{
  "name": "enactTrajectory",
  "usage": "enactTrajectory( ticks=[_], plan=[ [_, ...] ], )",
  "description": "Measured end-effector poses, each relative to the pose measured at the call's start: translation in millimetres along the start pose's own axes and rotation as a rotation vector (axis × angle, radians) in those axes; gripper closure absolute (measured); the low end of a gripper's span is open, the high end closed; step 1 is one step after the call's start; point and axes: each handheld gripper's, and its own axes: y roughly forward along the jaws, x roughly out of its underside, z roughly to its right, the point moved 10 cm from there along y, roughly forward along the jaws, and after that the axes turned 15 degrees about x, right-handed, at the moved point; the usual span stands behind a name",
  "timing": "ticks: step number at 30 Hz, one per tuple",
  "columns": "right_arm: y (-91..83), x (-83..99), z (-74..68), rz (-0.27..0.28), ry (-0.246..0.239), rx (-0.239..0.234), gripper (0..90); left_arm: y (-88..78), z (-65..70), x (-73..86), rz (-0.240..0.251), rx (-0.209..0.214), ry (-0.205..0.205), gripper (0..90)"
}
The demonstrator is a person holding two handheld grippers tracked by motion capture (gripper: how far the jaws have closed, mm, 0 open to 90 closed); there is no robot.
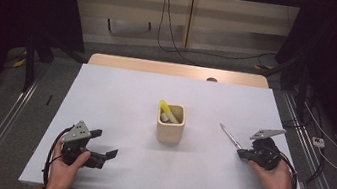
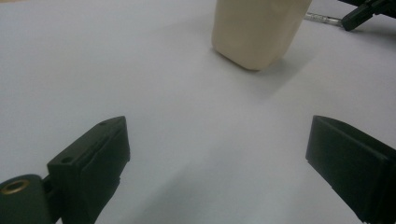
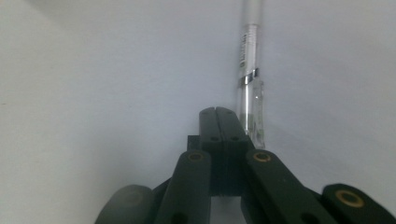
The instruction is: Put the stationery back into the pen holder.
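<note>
The right gripper (image 1: 242, 154), jaws shut with a pen (image 1: 230, 135) alongside, nears the cup (image 1: 170, 123) holding a yellow marker (image 1: 166, 109), while the left gripper (image 1: 105, 156) waits open on the desk (image 1: 120, 97).

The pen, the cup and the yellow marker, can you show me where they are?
pen (image 3: 249, 70): right gripper view, on its clear barrel, beside the shut right tool.
cup (image 1: 169, 130): high view, on its front wall.
yellow marker (image 1: 166, 108): high view, on the end sticking out of the cup.
</note>
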Motion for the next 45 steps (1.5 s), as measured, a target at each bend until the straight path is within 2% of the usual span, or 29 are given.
enactTrajectory(
  ticks=[8,12,14,16,18,20,21,23,27,30,32,36,42,45],
  plan=[
    [0.6,1.8,7.3,0.006,0.015,0.007,90.0,0.0,0.2,-0.1,-0.002,0.001,0.002,6.3],
    [-0.7,-0.1,0.7,0.017,0.005,-0.031,90.0,0.0,0.0,-0.2,-0.002,0.001,0.002,6.3],
    [-2.6,-4.1,-3.0,0.041,-0.007,-0.033,84.3,0.0,0.1,-0.3,0.0,0.0,0.0,6.3],
    [-6.5,-9.1,-5.1,0.065,0.004,-0.043,79.0,0.0,0.2,-0.4,0.001,0.002,0.0,6.3],
    [-10.2,-13.8,-5.8,0.089,0.005,-0.037,69.6,0.0,0.0,0.0,-0.003,0.003,0.003,6.3],
    [-12.5,-18.2,-8.2,0.116,0.03,-0.049,58.9,0.4,0.0,0.2,-0.004,0.004,0.002,6.3],
    [-12.8,-19.4,-9.6,0.117,0.034,-0.049,54.8,0.7,0.2,0.3,-0.004,0.005,0.002,6.3],
    [-11.6,-19.8,-13.4,0.106,0.013,-0.044,50.1,1.2,0.4,-0.1,0.0,0.007,0.004,6.3],
    [-6.6,-21.6,-15.5,0.078,0.022,-0.026,30.0,1.5,0.2,0.1,0.001,0.005,0.002,6.3],
    [-5.3,-24.8,-13.9,0.066,0.045,-0.013,22.5,1.6,-0.3,0.6,0.0,0.002,-0.001,6.3],
    [-3.8,-28.0,-13.2,0.065,0.043,-0.003,18.3,1.6,-0.2,0.7,-0.001,0.002,0.001,6.3],
    [-0.3,-35.4,-12.9,0.045,0.032,-0.002,15.9,1.1,-0.5,0.3,0.001,0.001,0.001,6.3],
    [4.0,-49.2,-7.5,0.037,0.031,-0.016,18.1,1.1,-0.7,0.7,-0.001,0.0,-0.002,6.3],
    [6.4,-56.8,-2.0,0.03,0.027,-0.002,19.3,0.3,-0.3,0.6,-0.005,-0.001,0.001,6.3]
  ],
)
